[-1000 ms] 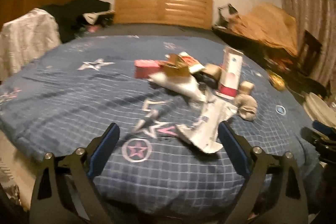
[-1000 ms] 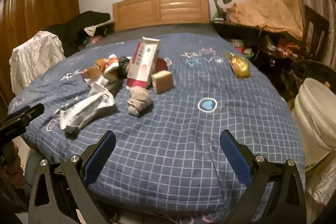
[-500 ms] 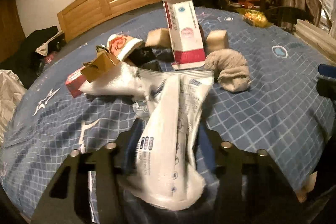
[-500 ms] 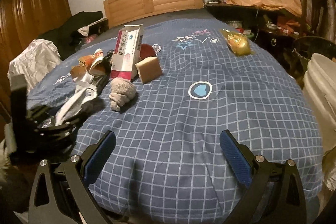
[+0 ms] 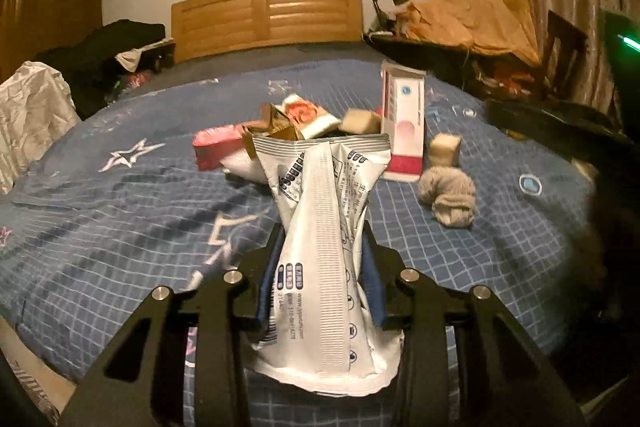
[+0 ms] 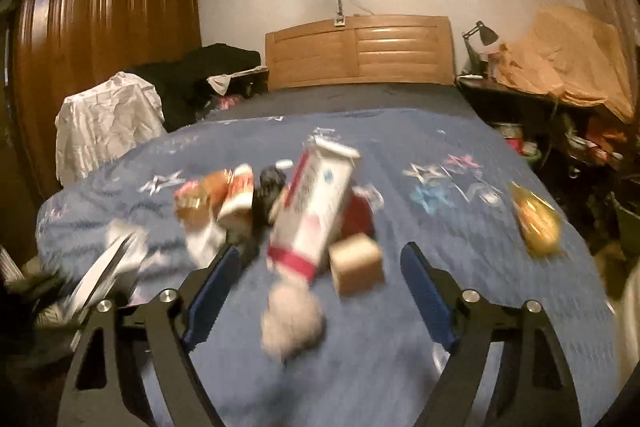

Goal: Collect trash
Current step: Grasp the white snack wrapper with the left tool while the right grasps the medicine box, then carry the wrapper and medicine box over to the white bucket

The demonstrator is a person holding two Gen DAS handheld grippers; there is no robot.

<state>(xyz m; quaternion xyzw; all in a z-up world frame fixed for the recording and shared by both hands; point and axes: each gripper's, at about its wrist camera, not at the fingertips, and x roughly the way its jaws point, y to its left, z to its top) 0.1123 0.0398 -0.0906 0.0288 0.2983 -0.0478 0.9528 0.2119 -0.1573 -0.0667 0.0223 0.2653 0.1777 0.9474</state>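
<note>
Left gripper (image 5: 320, 259) has just clenched onto the wrapper (image 5: 320, 227); right gripper (image 6: 316, 287), jaws narrowing but released, hangs over sock (image 6: 292, 319) mid-bed (image 6: 400, 367)

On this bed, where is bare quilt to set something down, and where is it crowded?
Bare quilt lies left of the pink box, and between the grey sock and yellow packet. It is crowded around the upright carton.

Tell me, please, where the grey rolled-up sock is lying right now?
In the left wrist view the grey sock lies on the blue checked bedspread, right of centre, just in front of the upright pink-and-white carton and a tan block.
</note>
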